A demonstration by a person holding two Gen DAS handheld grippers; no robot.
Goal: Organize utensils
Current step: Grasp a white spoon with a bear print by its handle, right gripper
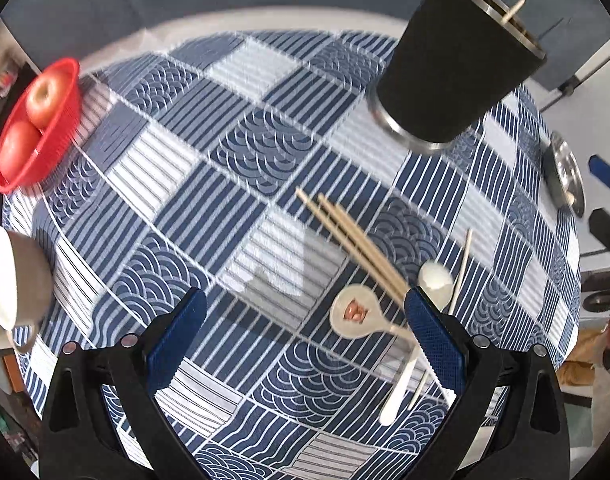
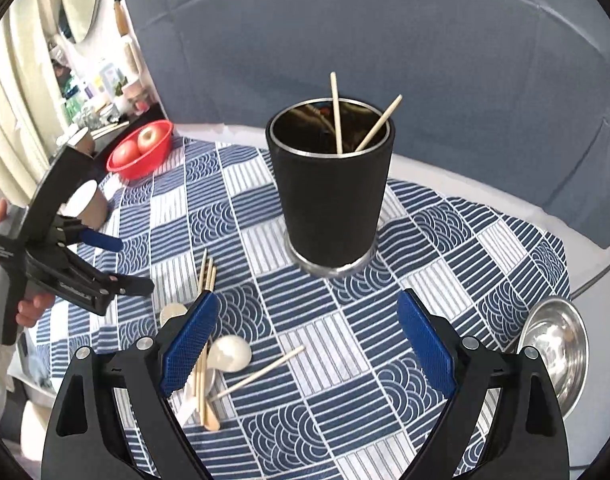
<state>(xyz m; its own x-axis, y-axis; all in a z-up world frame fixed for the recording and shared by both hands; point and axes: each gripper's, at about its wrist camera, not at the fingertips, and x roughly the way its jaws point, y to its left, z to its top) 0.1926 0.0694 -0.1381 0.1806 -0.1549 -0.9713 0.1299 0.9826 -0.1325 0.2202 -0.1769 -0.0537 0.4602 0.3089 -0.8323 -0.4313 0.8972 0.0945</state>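
Both my grippers, left (image 1: 305,316) and right (image 2: 307,340), are spread wide, holding nothing. Chopsticks (image 1: 353,240) and spoons (image 1: 355,312) lie lower right in the left view; black holder (image 2: 331,184) stands centre in the right view.

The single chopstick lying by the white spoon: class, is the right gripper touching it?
Apart. The right wrist view shows the right gripper open above the cloth, with patterned tablecloth visible between both fingers and the single chopstick.

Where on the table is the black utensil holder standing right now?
In the right wrist view the black utensil holder stands upright at centre on the patterned tablecloth, beyond the open right gripper, with the red fruit basket to its left.
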